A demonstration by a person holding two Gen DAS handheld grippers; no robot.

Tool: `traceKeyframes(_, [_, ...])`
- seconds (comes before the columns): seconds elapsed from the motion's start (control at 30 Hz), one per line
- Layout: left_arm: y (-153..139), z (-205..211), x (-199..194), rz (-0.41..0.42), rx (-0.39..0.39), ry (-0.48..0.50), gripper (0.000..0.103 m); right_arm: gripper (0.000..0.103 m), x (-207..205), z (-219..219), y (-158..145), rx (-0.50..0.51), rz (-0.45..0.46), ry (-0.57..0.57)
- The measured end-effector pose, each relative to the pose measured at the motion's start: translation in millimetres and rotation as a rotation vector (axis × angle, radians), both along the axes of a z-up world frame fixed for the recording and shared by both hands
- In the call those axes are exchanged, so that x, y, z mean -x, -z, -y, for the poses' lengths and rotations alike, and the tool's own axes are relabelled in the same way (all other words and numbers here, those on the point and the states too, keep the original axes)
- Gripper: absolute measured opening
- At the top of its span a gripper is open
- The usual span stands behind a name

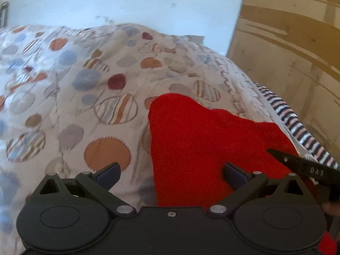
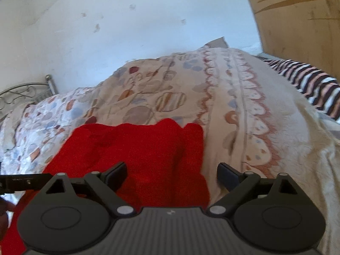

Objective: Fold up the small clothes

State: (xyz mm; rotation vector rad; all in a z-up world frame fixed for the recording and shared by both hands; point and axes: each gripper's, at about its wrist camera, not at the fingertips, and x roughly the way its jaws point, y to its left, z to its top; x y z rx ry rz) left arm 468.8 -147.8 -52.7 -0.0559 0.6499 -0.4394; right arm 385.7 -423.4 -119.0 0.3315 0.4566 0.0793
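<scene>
Red cloth [image 1: 204,140] lies on the bed, spread over the quilt [image 1: 89,80], which carries a print of dots and striped circles in orange, blue, grey and maroon. Cloth surface is fuzzy, with a lobed, uneven far edge. In the right wrist view the same cloth [image 2: 136,155] covers the lower left and middle of the picture, its right edge running down between the two fingers.

Left gripper [image 1: 171,175]: jaws apart, nothing between them. Its right finger sits over the red cloth, its left finger over the bare quilt. Whether the tips touch the fabric cannot be told.

Right gripper [image 2: 171,175]: jaws apart, empty. Left finger over the red cloth, right finger over the quilt's scalloped border band.

A black finger of the other tool crosses the lower right of the left wrist view, over the cloth edge; white letters on it read "DAS", partly blurred.

Striped fabric [image 2: 312,89], dark and white with pink, lies at the quilt's right edge. White wall [image 2: 127,31] behind with small marks; wooden panel [image 2: 297,21] to the right; metal bed frame [image 2: 25,93] at far left.

No containers in view.
</scene>
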Motion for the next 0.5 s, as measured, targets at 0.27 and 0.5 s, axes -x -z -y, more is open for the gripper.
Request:
traceKeyframes(0.27, [31.0, -25.4, -42.9, -0.247, 0.235, 0.123, 0.103, 0.090, -7.6, 5.6, 7.7, -0.067, -0.027, -0.028])
traceKeyframes(0.5, [34.2, -18.8, -41.1, -0.235, 0.225, 0.109, 0.103, 0.090, -6.5, 3.0, 9.8, -0.060, -0.025, -0.023])
